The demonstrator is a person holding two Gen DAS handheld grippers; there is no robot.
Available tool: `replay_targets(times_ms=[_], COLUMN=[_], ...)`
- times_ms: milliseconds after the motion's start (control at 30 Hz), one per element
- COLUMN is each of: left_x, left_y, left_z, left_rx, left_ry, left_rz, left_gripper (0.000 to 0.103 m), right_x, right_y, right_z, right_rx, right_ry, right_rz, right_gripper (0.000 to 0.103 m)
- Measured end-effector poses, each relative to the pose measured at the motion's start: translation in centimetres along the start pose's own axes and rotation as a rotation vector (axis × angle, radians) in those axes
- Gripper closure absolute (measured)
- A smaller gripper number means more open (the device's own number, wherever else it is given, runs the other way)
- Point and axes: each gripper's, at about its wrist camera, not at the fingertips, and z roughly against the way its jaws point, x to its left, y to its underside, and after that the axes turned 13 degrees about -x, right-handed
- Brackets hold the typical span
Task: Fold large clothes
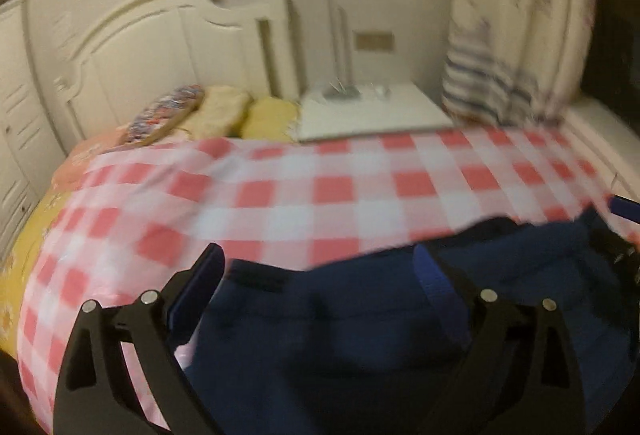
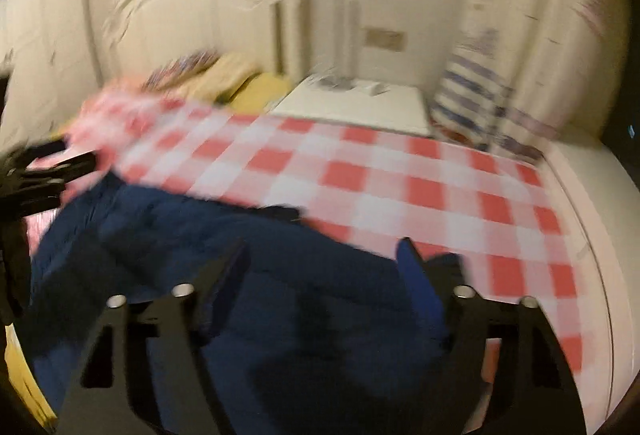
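Observation:
A dark navy garment (image 1: 360, 335) lies on the red and white checked sheet (image 1: 280, 191) at the near edge of the bed. My left gripper (image 1: 320, 267) is open, fingers spread wide over the garment's left part. My right gripper (image 2: 324, 259) is also open above the same navy garment (image 2: 280, 295), on its right part. The left gripper shows at the left edge of the right wrist view (image 2: 40, 175), and a blue fingertip of the right gripper shows at the right edge of the left wrist view (image 1: 624, 207). Both views are blurred by motion.
Pillows (image 1: 224, 107) lie by the white headboard (image 1: 160, 35) at the far left. A white bedside table (image 1: 368, 111) stands behind the bed. A striped curtain (image 1: 492, 83) hangs at the right. A yellow sheet (image 1: 24, 243) shows at the bed's left side.

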Motion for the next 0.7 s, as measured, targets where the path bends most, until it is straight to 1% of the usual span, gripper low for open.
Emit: replay_targets(times_ms=[33, 67, 100, 133, 167, 200, 267, 333, 700], left_x=[-1.2, -1.8, -2.3, -2.9, -3.2, -3.1, -2.3, -2.0, -1.6], left_y=[0.4, 0.8, 1.6, 3.0, 4.0, 4.6, 5.2, 5.7, 6.3], left_z=[-1.3, -2.2, -3.4, -4.7, -6.1, -6.6, -6.7, -6.9, -7.3], left_rx=[0.032, 0.058, 0.086, 0.132, 0.188, 0.207, 0.201, 0.199, 0.182], left_ry=[0.007, 0.014, 0.015, 0.003, 0.011, 0.017, 0.024, 0.036, 0.052], left_rz=[-0.014, -0.018, -0.025, -0.054, -0.061, -0.052, -0.008, 0.011, 0.037], left_gripper=[0.008, 0.008, 0.008, 0.008, 0.007, 0.006, 0.003, 0.002, 0.002], right_x=[0.8, 1.5, 2.3, 2.8, 3.2, 3.2, 3.0, 2.8, 2.5], right_y=[0.2, 0.5, 1.0, 1.6, 2.5, 3.3, 3.6, 4.0, 4.3], right_z=[-0.7, -1.7, -3.2, -4.4, -5.6, -6.6, -6.9, -6.9, -7.1], right_rx=[0.018, 0.04, 0.071, 0.1, 0.137, 0.169, 0.18, 0.179, 0.163], right_ry=[-0.01, -0.019, -0.021, -0.007, 0.0, -0.008, -0.022, -0.035, -0.047], right_rz=[0.005, 0.004, 0.007, 0.023, 0.036, 0.03, 0.016, -0.003, -0.035], right_gripper=[0.039, 0.04, 0.04, 0.04, 0.04, 0.04, 0.039, 0.039, 0.039])
